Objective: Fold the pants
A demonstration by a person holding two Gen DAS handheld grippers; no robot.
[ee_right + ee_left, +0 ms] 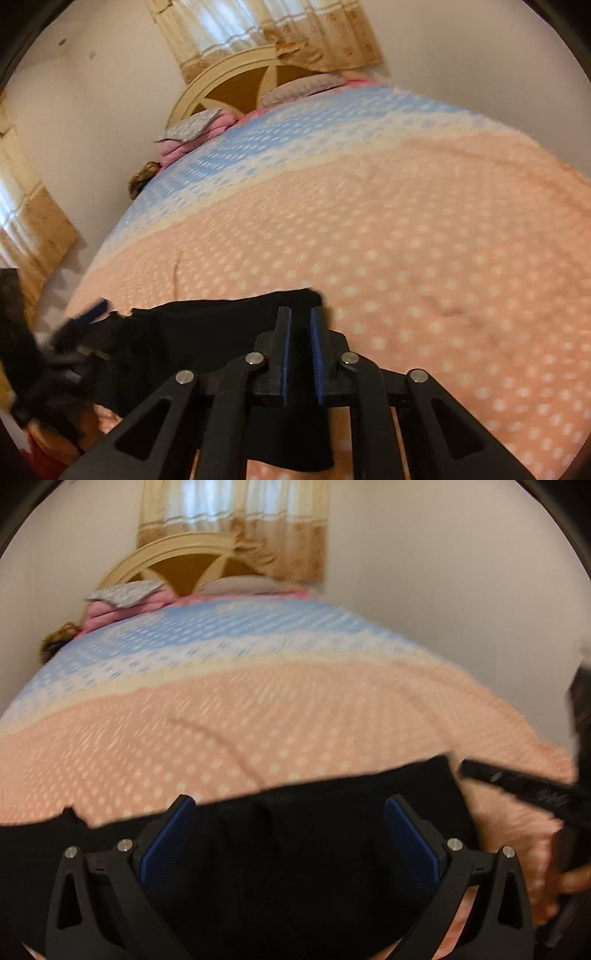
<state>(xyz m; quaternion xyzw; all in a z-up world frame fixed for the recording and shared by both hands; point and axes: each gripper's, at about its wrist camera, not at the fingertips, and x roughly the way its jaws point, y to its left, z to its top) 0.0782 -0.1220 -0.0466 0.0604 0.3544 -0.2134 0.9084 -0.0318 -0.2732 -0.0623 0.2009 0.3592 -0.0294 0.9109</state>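
The black pants (295, 849) lie on the near end of the bed, on the peach part of the dotted bedspread (258, 720). In the left wrist view they fill the lower area from about 7 o'clock to 5 o'clock, and their far edge runs in an uneven line across the picture.

The left gripper (290, 834) hangs over the pants with its two fingers spread wide. The blue pads (170, 845) face each other with dark cloth visible between them, and they hold nothing. At 3 to 4 o'clock in this view, the right gripper (524, 786) enters as a blurred black bar, just beside the right corner of the pants.

In the right wrist view, the right gripper (301, 321) has its fingers nearly together, with only a narrow gap between the blue pads. Black cloth passes under and between the fingers, and a strip hangs below them at 6 o'clock; it appears to be pinching the pants (207, 332). The rest of the pants extends toward 9 o'clock, where the left gripper (79, 321) shows blurred.

Farther away, at 12 o'clock, the bedspread becomes blue, and behind it stand a cream headboard (173, 557), pillows (125, 594) and a beige curtain (236, 520).
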